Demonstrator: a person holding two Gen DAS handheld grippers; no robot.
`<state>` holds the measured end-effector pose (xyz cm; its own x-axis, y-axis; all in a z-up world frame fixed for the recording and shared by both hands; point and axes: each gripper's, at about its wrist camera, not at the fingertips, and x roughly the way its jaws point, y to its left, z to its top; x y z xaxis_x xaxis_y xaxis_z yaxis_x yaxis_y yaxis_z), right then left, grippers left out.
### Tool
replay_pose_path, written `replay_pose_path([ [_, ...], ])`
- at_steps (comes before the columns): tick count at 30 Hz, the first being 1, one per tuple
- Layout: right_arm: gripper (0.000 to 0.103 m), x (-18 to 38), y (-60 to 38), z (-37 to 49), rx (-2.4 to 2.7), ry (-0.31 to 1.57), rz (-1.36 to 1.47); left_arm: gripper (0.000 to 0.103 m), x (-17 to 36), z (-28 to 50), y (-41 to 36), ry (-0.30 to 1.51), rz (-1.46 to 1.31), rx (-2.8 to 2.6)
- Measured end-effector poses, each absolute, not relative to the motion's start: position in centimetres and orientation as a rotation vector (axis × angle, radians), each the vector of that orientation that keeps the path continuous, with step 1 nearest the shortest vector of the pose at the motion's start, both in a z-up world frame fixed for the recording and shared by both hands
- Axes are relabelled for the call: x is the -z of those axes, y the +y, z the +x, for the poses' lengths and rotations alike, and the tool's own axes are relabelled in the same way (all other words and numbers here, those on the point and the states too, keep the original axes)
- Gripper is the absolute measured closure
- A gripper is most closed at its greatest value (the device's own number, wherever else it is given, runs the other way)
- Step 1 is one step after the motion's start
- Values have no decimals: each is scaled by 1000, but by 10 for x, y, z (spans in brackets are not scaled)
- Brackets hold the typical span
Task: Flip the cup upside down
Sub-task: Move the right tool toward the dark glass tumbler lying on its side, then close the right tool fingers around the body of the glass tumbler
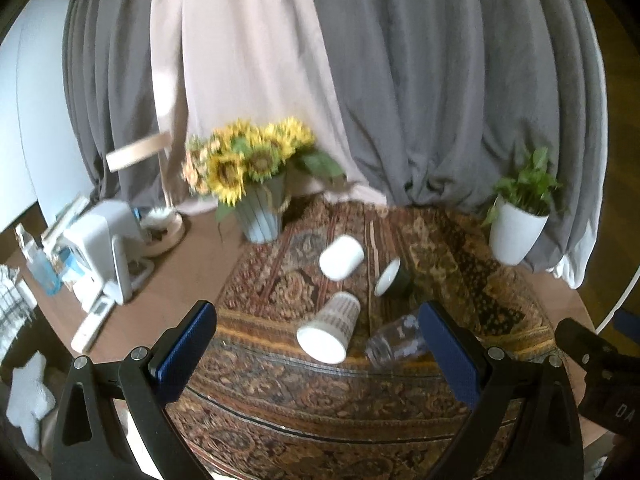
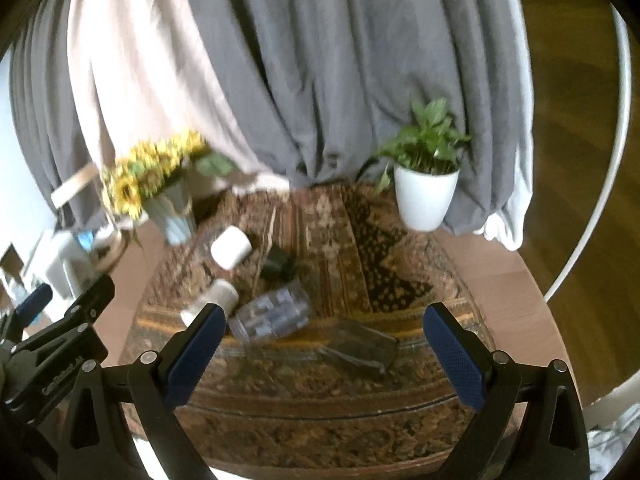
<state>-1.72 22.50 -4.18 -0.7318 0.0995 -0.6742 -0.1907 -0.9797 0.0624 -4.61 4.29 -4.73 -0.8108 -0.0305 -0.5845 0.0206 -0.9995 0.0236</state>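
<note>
Overhead, grey and beige curtains [image 1: 360, 80] hang behind a round wooden worktop [image 1: 172, 280], most of it covered by a patterned brown cloth [image 1: 320, 392]. At the back left of the cloth stands a ribbed pale-blue vase of sunflowers [image 1: 256, 184], and at the back right a white pot with a green plant [image 1: 516, 228]. On the bare wood to the left sit a white appliance [image 1: 108, 240] and a wooden lamp [image 1: 160, 184]. Both claws are spread wide and hold nothing: the left claw [image 1: 320, 356] hangs over the near part of the cloth, and the right claw [image 2: 324, 356] hangs just to its right, also above the cloth. Several cups lie on their sides near the middle of the cloth. A plain white cup [image 1: 341, 258] lies furthest back, with a dark cup with a white inside [image 1: 394, 278] just to its right. Nearer, a patterned paper cup [image 1: 330, 328] lies with its mouth toward the left camera, and beside it on the right a clear glass cup [image 2: 272, 312] lies tipped over, partly hidden behind a left claw finger [image 1: 452, 356] in that view. In the right view, another clear glass [image 2: 364, 350], blurred, lies nearest the right claw.
</note>
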Motion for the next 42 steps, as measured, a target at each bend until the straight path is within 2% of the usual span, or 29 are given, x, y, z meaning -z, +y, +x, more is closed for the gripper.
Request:
replay_pose_path([
  [6, 3, 73, 234, -50, -2739, 97, -1331, 0, 81, -65, 48, 71, 1126, 2857],
  [13, 3, 119, 238, -84, -2655, 0, -1680, 0, 122, -84, 63, 68, 1312, 2754],
  [17, 3, 140, 234, -101, -2596, -126, -1828, 0, 139, -91, 74, 45, 1391, 2683],
  [23, 3, 165, 238, -123, -2494, -245, -2021, 0, 163, -101, 80, 110, 1508, 2570],
  [31, 3, 202, 241, -146, -2332, -444, -2225, 0, 199, -112, 95, 106, 1638, 2447],
  [42, 5, 238, 241, -164, -2261, -573, -2326, 1, 229, -122, 105, 47, 1686, 2375],
])
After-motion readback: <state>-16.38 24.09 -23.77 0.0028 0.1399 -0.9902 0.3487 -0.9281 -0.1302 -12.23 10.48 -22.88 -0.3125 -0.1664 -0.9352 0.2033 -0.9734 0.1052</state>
